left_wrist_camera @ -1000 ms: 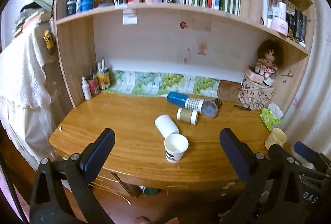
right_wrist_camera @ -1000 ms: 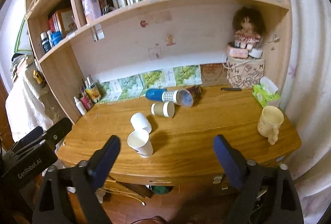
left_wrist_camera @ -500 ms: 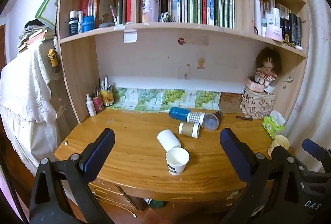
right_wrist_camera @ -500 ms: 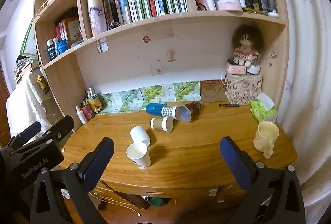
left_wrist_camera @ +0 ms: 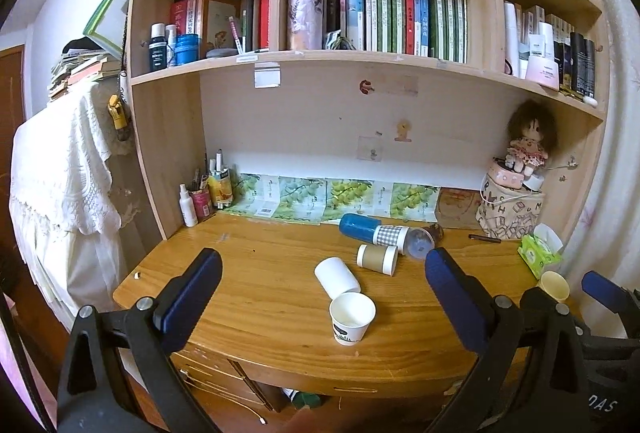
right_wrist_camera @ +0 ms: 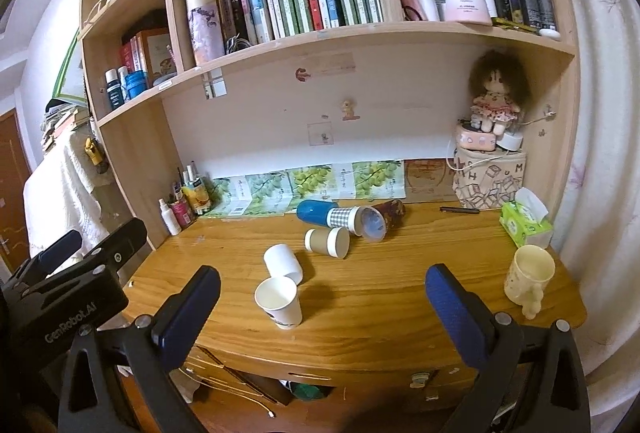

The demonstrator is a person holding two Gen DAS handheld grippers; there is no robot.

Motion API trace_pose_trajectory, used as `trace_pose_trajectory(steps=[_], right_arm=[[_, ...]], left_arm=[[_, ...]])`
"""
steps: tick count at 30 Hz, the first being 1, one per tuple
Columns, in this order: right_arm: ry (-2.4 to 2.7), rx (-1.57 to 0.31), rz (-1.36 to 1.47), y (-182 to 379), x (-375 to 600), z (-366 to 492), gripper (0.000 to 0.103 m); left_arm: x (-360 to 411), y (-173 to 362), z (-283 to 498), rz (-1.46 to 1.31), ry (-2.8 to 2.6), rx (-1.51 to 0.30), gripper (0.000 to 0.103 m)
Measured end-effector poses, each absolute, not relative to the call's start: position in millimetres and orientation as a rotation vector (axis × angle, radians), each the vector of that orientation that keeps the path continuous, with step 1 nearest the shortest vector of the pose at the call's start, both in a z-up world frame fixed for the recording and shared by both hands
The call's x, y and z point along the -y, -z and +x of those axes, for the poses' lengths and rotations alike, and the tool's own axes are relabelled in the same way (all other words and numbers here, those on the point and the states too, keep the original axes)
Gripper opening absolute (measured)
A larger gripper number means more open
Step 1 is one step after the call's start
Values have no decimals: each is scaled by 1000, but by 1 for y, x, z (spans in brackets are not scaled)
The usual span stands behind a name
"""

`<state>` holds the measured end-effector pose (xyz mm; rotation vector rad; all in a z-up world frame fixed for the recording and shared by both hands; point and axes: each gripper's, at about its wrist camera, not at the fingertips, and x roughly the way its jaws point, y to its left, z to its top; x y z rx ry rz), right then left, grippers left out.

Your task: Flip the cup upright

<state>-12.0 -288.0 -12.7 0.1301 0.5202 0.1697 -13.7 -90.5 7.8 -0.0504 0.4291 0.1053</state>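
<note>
Both grippers hang back off the front edge of the desk [left_wrist_camera: 256,317], nothing in either one. The left gripper [left_wrist_camera: 320,285] has its jaws spread wide and empty; the right gripper [right_wrist_camera: 320,297] is the same, wide apart, gripping nothing.

Nearest the edge stands 1 white paper cup [right_wrist_camera: 279,303], mouth up, already upright. Just behind it, touching or close to touching, lies the white cup [right_wrist_camera: 282,262] on its side, with its closed base turned toward the back left. That one looks to me like the cup to flip, though it is not the only one lying down.

Here is the risk: those 2 sit so tight together that a jaw coming in for the fallen cup could clip the standing one and knock it off the front edge. Thin paper walls crush under a hard squeeze, too.

Further back, the brown cup [right_wrist_camera: 327,242] lies on its side, free to roll if nudged. Behind it the blue and checked bottle [right_wrist_camera: 340,218] lies across the desk, another roller. Off to the right stands the cream mug [right_wrist_camera: 529,278], well apart from the rest.
</note>
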Motion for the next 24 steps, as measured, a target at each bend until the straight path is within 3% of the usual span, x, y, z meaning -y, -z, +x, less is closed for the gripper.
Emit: trace_pose_trajectory(steps=[24], right_arm=[[-186,-523,146,16,291,-8,103]], left_arm=[[98,-9,-13,-41,-111,-405,102]])
